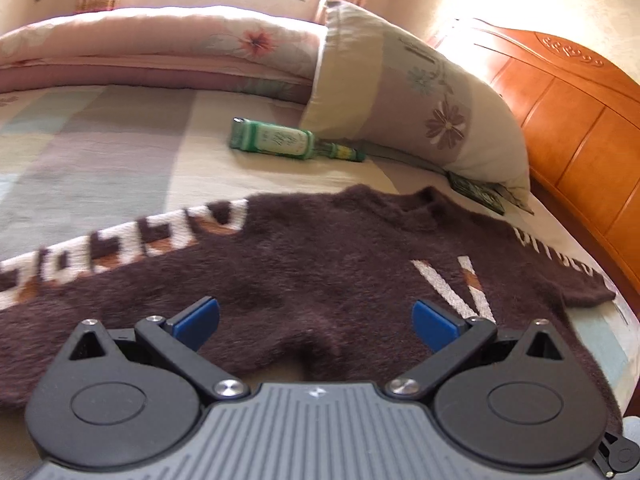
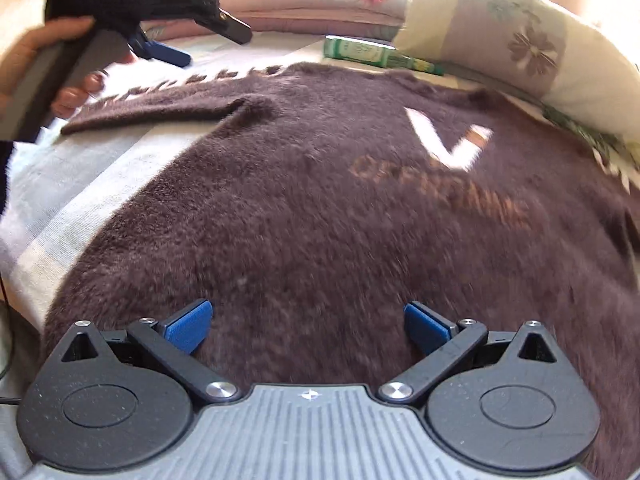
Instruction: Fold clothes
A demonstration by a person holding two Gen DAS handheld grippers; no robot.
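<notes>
A fuzzy dark brown sweater with white lettering lies spread flat on the bed, sleeves out to both sides. My left gripper hovers open over its body, nothing between the blue pads. In the right wrist view the same sweater fills the middle, with a white V mark and faint orange lettering. My right gripper stands open above its lower part. The left gripper shows at top left, held by a hand, above the left sleeve.
A green bottle lies on the bedsheet beyond the sweater, beside a floral pillow. A folded quilt runs along the far side. An orange wooden headboard stands at the right. The bed edge shows at left in the right wrist view.
</notes>
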